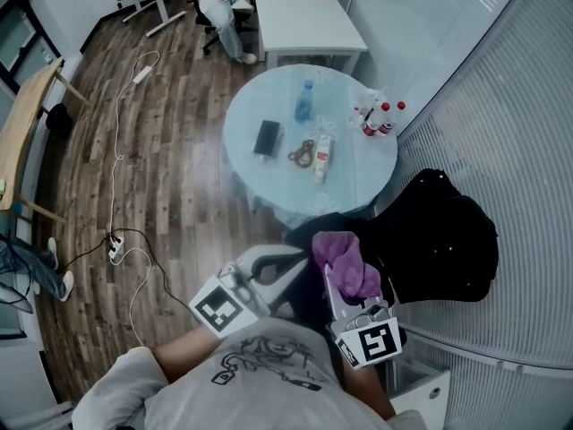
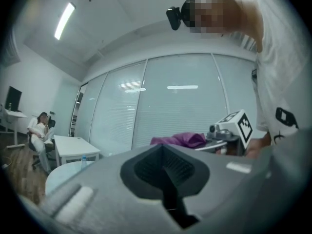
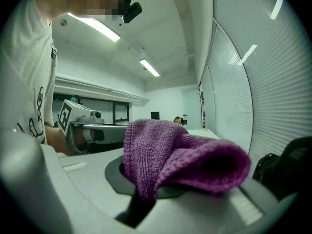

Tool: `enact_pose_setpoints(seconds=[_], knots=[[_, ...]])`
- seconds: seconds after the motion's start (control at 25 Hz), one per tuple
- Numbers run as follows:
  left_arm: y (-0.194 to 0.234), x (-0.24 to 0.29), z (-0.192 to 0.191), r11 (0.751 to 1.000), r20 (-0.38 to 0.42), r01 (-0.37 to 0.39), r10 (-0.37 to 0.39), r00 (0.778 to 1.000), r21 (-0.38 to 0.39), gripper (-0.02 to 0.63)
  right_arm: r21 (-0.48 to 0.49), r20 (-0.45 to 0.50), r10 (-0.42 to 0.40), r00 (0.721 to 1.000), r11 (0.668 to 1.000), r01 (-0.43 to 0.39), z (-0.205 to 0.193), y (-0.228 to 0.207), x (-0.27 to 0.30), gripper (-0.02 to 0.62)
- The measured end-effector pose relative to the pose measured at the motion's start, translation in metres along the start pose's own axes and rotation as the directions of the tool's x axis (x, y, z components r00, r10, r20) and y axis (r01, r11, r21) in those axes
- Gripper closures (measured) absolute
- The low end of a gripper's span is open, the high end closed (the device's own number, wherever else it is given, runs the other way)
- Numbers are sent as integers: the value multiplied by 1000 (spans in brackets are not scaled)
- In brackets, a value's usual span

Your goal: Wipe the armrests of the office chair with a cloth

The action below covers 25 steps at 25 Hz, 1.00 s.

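Note:
My right gripper is shut on a purple cloth that bunches over its jaws, filling the right gripper view. To its left my left gripper is shut with nothing between its grey jaws. Both are held close to my chest, pointing away and upward. The black office chair, with a dark garment over it, stands just right of and beyond the right gripper, with its dark edge also showing in the right gripper view. I cannot make out its armrests. The left gripper view shows the cloth and the right gripper's marker cube.
A round glass table stands ahead with a water bottle, a phone, small bottles and other items. A curved blind-covered glass wall runs on the right. Cables lie on the wooden floor at left. A seated person is far back.

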State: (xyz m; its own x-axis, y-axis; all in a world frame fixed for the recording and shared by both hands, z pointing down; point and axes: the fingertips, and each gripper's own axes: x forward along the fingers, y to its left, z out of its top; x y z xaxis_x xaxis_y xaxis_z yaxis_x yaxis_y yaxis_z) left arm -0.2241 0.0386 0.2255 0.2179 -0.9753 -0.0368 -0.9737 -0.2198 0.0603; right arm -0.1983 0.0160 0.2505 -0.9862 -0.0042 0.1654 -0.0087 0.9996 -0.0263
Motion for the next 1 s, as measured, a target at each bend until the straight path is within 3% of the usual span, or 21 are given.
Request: enact_pose_setpoints(seconds=[0.36, 1.0], knots=[[-25, 5, 19, 1000, -7, 14, -14, 1000, 8, 604, -40, 10, 4, 1000, 999, -4, 23, 6, -27, 566], [-36, 5, 20, 1000, -9, 12, -12, 1000, -5, 604, -38, 11, 0, 1000, 999, 1, 26, 11, -37, 566]])
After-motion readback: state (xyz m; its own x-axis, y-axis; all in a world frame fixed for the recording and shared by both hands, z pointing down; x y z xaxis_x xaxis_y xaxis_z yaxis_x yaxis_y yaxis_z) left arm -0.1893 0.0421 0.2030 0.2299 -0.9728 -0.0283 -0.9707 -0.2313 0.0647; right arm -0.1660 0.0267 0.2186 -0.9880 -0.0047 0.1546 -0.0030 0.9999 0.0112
